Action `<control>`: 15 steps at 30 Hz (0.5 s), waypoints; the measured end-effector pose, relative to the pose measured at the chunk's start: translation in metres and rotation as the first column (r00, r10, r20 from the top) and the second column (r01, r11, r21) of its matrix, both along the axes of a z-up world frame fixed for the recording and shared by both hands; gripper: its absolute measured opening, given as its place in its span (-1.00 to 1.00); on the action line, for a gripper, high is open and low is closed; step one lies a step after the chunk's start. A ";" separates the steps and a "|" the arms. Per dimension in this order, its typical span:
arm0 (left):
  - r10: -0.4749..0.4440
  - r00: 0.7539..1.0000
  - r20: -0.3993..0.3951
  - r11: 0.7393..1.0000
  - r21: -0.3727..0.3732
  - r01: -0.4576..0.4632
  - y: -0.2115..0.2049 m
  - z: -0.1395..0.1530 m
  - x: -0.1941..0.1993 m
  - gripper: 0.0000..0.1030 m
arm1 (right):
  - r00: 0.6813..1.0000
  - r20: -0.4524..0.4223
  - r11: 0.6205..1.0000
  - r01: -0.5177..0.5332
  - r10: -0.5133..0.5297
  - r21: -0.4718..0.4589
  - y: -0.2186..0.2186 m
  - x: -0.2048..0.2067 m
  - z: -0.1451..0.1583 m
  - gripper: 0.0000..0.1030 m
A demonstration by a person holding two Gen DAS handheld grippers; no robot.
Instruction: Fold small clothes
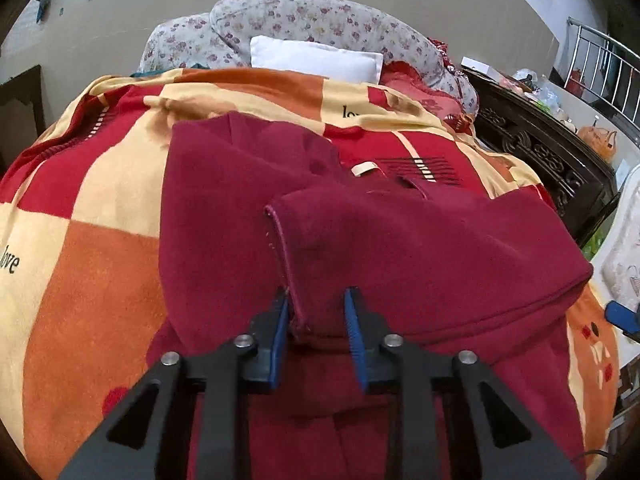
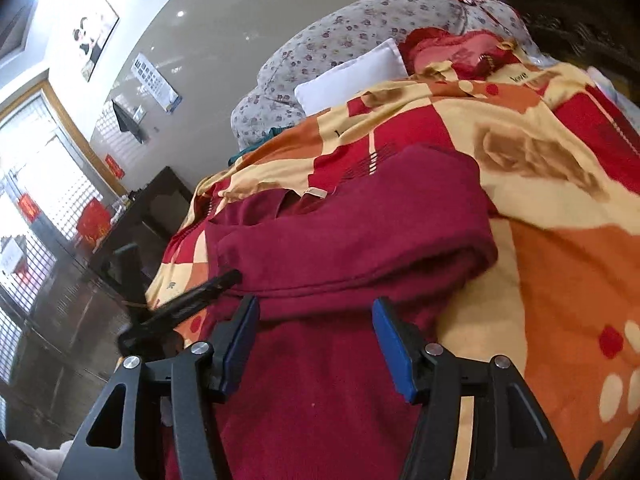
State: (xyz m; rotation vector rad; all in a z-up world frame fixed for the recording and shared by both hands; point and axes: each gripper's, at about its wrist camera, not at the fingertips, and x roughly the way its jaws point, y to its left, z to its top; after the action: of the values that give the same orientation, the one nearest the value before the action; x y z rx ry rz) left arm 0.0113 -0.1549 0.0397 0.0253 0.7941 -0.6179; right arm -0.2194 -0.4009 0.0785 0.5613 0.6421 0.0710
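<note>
Maroon garment (image 1: 360, 248) lay on the checked blanket (image 1: 80, 240), short of the white pillow (image 1: 316, 60). Your L gripper (image 1: 318, 312) had narrowed round the sleeve cuff (image 1: 288, 264), grip not certain; R gripper (image 2: 316, 336) gaped, holding nothing. Pinch cuff firmly, then keep fold edges square.

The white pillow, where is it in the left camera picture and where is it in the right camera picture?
Left wrist view: the white pillow sits top centre, behind the checked blanket, leaning on the flowery cushion.
Right wrist view: the white pillow is upper centre, tilted, again between blanket and flowery cushion.
Shared landmark: the dark red sweater spread on the blanket, below the pillow in both.
</note>
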 end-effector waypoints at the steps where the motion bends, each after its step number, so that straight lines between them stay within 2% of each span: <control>1: 0.002 1.000 0.000 1.000 -0.008 -0.002 0.001 0.002 0.001 -0.75 | 1.000 0.006 1.000 0.000 0.000 0.008 -0.002 -0.004 0.000 0.30; 2: 0.005 1.000 -0.014 1.000 -0.023 -0.005 0.003 0.005 0.002 -0.86 | 1.000 0.014 1.000 -0.002 0.002 0.013 -0.002 -0.006 0.001 0.31; 4: 0.003 1.000 -0.031 0.997 -0.078 -0.005 0.013 0.023 0.001 -0.86 | 1.000 0.018 1.000 -0.009 0.009 0.004 0.001 -0.006 0.003 0.33; 7: -0.012 0.999 0.032 0.991 -0.134 0.016 0.032 0.058 -0.009 -0.87 | 0.999 0.028 1.000 -0.021 0.021 -0.012 0.007 -0.006 0.007 0.33; 8: 0.003 0.997 0.079 0.990 -0.144 0.009 0.045 0.073 -0.014 -0.87 | 0.999 0.037 1.000 -0.015 0.016 -0.026 0.008 -0.006 0.011 0.33; 10: 0.034 0.993 0.115 0.989 -0.146 -0.017 0.062 0.085 -0.016 -0.87 | 0.999 0.053 0.999 0.005 -0.002 -0.047 0.008 -0.005 0.017 0.34; 12: 0.074 0.993 0.090 0.989 -0.132 -0.062 0.079 0.082 -0.006 -0.87 | 0.997 0.071 0.998 0.031 -0.027 -0.059 0.005 -0.003 0.025 0.33; 15: 0.110 0.994 0.019 0.989 -0.098 -0.108 0.088 0.055 0.011 -0.87 | 0.995 0.046 0.993 0.092 -0.089 -0.079 -0.002 0.010 0.030 0.34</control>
State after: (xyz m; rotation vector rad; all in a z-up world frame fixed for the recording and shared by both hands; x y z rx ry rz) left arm 0.0222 -0.0665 0.0948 -0.0982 0.7365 -0.5510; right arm -0.2090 -0.4024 0.1087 0.5089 0.5751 -0.0279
